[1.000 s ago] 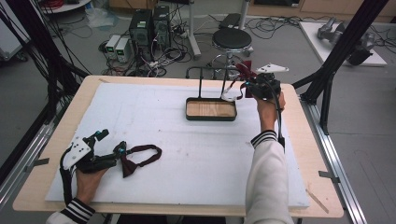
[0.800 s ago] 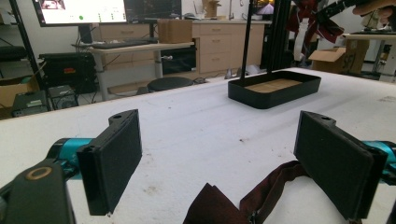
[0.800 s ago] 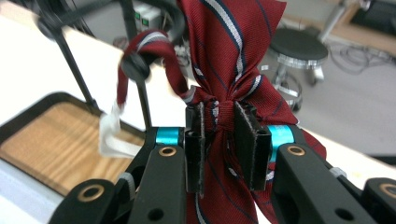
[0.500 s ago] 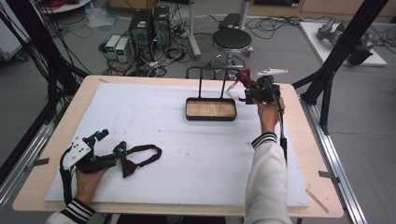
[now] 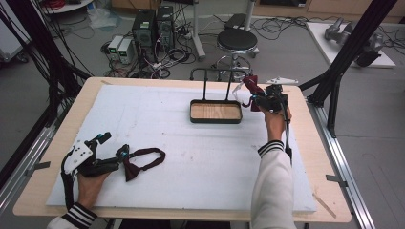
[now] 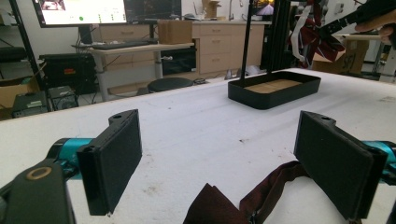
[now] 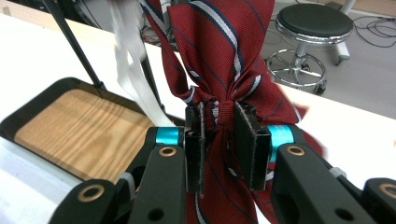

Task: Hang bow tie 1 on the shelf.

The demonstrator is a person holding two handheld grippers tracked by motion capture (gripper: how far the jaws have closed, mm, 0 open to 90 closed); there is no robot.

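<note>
- The right gripper (image 5: 256, 99), at about one o'clock on the table, is pinching a red striped bow tie (image 7: 219, 56) by its knot; in the right gripper view the two pads squeeze the cinched middle while the woven, slightly shiny cloth fans out above and below.
- A pale white strap (image 7: 130, 70) hangs off that tie, flat and ribbon-like, beside the rack's thin black rail.
- The tie is in the air just right of the black tray (image 5: 216, 119) with its wood-grain floor, which sits near twelve o'clock; a black rod frame (image 5: 215, 71) rises behind the tray. As I read it, the tie is about to be hung on that frame or laid in the tray, and it has reached neither yet.
- The left gripper (image 5: 112, 151) rests down at eight o'clock with its jaws spread wide; its felt-faced pads (image 6: 114, 158) stand either side of a dark maroon bow tie (image 5: 143, 162) without pressing it.
- That second tie lies flat on the white padded mat (image 5: 200, 181), its strap looped in an oval, matte and soft-looking. It is not yet picked up.
- My guess: one tie is near its place, the other is still to be gripped and carried over, so roughly the first half is under way.
</note>
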